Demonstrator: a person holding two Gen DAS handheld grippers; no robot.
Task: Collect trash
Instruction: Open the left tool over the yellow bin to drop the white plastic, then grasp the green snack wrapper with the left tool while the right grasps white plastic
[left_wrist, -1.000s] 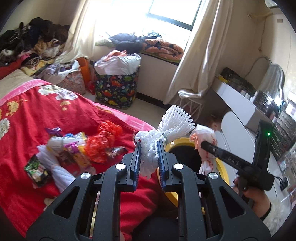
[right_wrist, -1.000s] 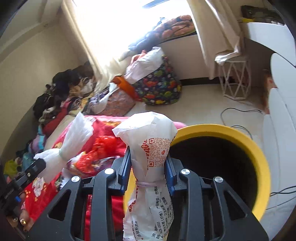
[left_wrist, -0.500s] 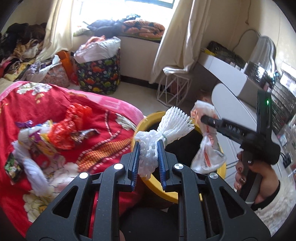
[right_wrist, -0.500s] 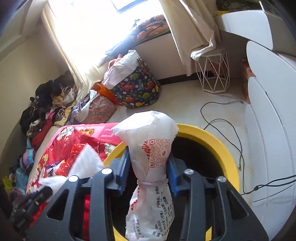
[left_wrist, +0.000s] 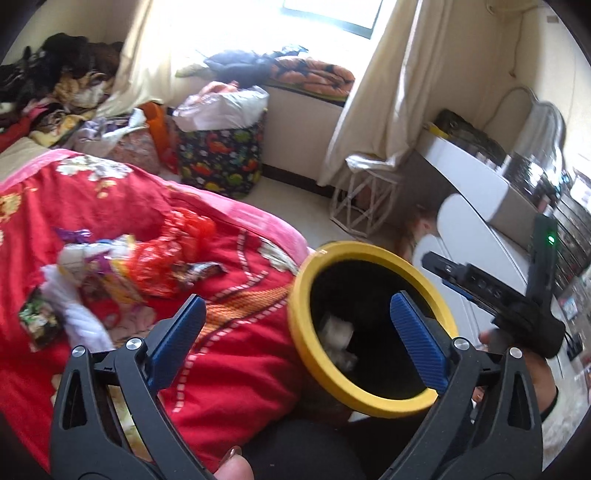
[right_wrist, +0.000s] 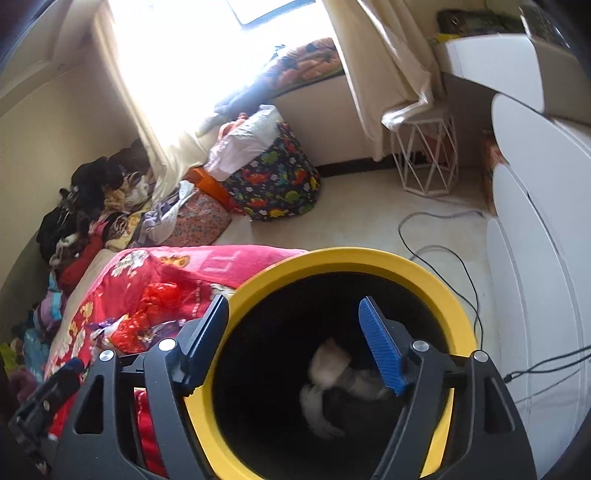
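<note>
While both hands hover over the bin, the left gripper (left_wrist: 297, 330) has just been opening and its blue fingers (left_wrist: 417, 341) now stand very wide with nothing between them. The right gripper (right_wrist: 293, 341) has just been opening too, and its fingers (right_wrist: 378, 349) are well apart and empty. Right under them is the bin (right_wrist: 406, 264), black inside with a yellow rim. Pale trash lies at its bottom (right_wrist: 328, 373), blurry, so it may be falling or just landed. A bit farther, on the red blanket (left_wrist: 236, 347) of the bed, more trash waits: a crumpled red bag (left_wrist: 162, 264), a white foam net (left_wrist: 79, 317) and some shiny wrappers (left_wrist: 37, 321). These look very light, soft and crinkly, so I think they will squash when pinched and may slip out. The best spot to grab is likely the bunched, thick middle of each piece, not a thin loose edge. Farther off stand a dinosaur basket (left_wrist: 221, 155) on the floor and the bright window (left_wrist: 332, 11).
</note>
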